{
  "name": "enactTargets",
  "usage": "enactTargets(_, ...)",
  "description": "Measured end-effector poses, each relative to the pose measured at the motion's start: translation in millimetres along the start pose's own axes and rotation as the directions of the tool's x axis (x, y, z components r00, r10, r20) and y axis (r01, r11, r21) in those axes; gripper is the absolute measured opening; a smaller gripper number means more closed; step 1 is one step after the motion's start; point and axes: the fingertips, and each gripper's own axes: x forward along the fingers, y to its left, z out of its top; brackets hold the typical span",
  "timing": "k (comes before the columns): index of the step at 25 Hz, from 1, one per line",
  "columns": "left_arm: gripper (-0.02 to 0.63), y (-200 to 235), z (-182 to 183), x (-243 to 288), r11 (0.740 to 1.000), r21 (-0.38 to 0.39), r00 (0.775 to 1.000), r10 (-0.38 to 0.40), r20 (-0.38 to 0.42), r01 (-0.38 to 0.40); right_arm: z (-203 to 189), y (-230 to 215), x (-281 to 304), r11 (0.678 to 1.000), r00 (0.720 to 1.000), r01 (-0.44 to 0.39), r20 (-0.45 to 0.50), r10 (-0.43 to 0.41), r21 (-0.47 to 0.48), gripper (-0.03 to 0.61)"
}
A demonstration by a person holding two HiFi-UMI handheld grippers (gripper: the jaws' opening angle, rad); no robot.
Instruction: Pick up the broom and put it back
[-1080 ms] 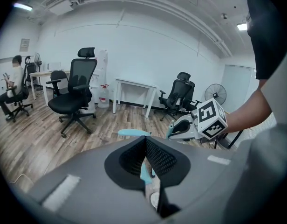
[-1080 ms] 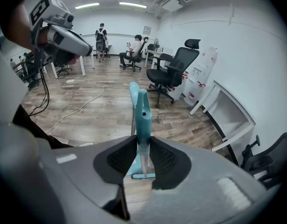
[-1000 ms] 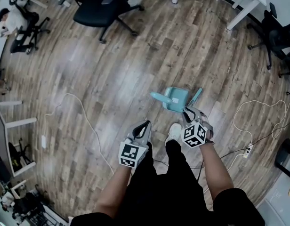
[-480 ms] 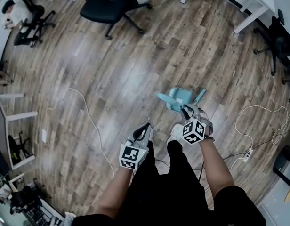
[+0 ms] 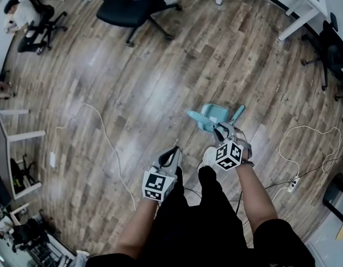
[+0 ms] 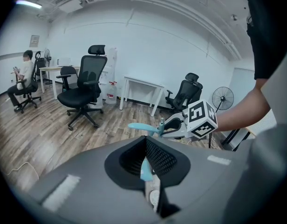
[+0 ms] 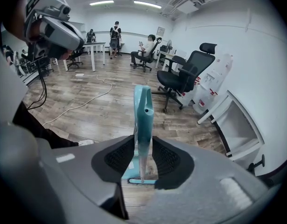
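Observation:
A teal broom and dustpan set [image 5: 213,117] stands on the wood floor in front of my feet. Its upright teal handle [image 7: 143,111], with a hanging hole near the top, rises between the jaws of my right gripper [image 7: 143,155]. Those jaws are opening, and a thin gap shows on each side of the handle. The head view has the right gripper [image 5: 220,131] right at the set. My left gripper [image 5: 172,151] hangs to its left over my leg, its jaws together on nothing [image 6: 146,141]. It looks across at the right gripper [image 6: 174,125] and the handle's tip [image 6: 141,126].
A black office chair [image 5: 132,4] stands at the far side and more chairs [image 5: 333,43] at the right. White desk legs [image 5: 297,21] are at the back. Cables [image 5: 102,138] run over the floor on the left, and a power strip [image 5: 294,183] lies at the right. A person sits at the far left [image 5: 18,13].
The right gripper has edged a little closer to the teal set. The left gripper has stayed where it was.

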Motion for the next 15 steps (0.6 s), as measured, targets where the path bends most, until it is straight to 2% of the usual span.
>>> enactTargets(4,0.015,1,1,-1,1.000,0.003,1.000,-0.001,0.001,0.001,-2,2,-3,1.000,1.000,-0.001,-0.004,0.001,-0.002,0.160)
enactTargets(9,0.015,-2,10,2,0.999,0.027,1.000,-0.025,0.013,0.025,-1,-5,-25,0.998,0.999,0.034,0.014,-0.035,0.043,0.162)
enactTargets(13,0.015,0,29,6,0.998,0.055,0.998,-0.041,0.048,0.039,5,-10,-53,0.987,0.995,0.069,0.063,-0.079,0.146,0.143)
enactTargets(15,0.015,-1,43,10,0.996,0.072,0.996,-0.059,0.071,0.054,12,-19,-72,0.959,0.986,0.083,0.116,-0.119,0.272,0.128)
